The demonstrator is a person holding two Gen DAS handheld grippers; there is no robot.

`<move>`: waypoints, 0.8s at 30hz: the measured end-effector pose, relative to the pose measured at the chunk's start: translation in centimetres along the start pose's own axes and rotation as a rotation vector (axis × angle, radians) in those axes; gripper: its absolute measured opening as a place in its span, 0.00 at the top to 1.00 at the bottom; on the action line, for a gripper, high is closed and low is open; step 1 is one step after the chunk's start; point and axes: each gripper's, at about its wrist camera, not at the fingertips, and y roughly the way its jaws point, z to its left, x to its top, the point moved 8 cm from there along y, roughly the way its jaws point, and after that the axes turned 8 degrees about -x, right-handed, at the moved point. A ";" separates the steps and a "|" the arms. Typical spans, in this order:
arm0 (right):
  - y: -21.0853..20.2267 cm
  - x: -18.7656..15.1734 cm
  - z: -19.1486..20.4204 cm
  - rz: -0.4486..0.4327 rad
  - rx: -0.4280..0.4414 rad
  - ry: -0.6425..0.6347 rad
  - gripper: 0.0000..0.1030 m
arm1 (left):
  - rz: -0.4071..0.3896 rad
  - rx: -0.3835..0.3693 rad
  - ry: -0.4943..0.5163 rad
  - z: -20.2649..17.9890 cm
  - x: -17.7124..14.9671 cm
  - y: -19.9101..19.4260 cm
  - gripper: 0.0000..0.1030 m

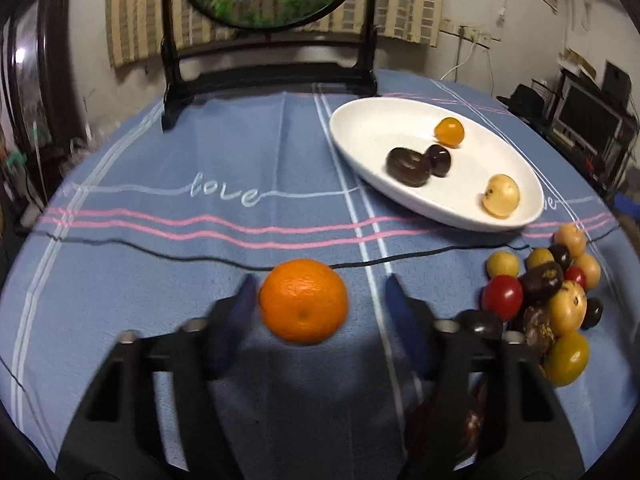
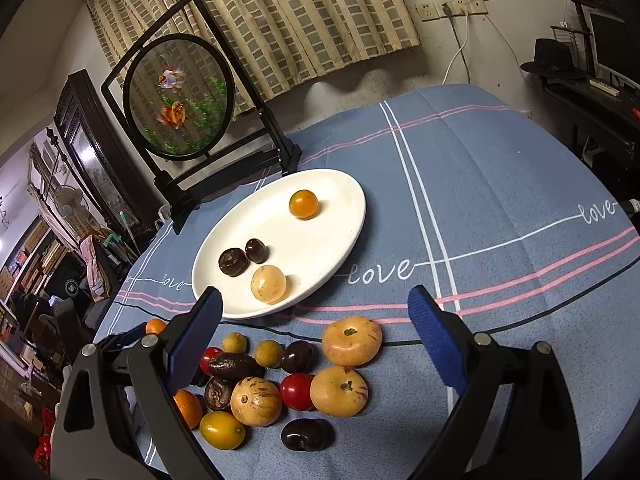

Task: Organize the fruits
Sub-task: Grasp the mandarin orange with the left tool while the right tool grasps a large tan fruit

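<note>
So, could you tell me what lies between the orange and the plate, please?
Only bare blue cloth with stripes separates the orange from the plate, seen in the left wrist view.

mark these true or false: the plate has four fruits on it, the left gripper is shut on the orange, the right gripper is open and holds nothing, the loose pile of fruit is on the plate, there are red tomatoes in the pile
1. The white plate holds four fruits. True.
2. The left gripper is shut on the orange. False: its fingers stand apart, and a gap shows on the orange's right side.
3. The right gripper is open and holds nothing. True.
4. The loose fruit pile lies on the plate. False: it lies on the blue tablecloth, in front of the plate.
5. Red tomatoes, such as this red tomato, are in the pile. True.
</note>
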 end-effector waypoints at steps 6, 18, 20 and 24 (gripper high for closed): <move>0.7 -0.6 0.5 0.033 -0.004 -0.020 0.09 | 0.050 -0.038 -0.044 0.4 -0.3 1.4 0.50; 2.9 -1.8 -1.8 0.105 -0.069 -0.045 0.26 | 0.060 -0.063 -0.043 0.1 -0.5 1.6 0.56; 3.8 -2.4 -2.2 0.148 -0.040 -0.015 0.34 | 0.060 -0.064 -0.047 0.1 -0.5 1.6 0.56; 4.6 -3.6 -1.8 0.211 0.027 0.004 0.48 | 0.062 -0.060 -0.042 0.1 -0.5 1.6 0.56</move>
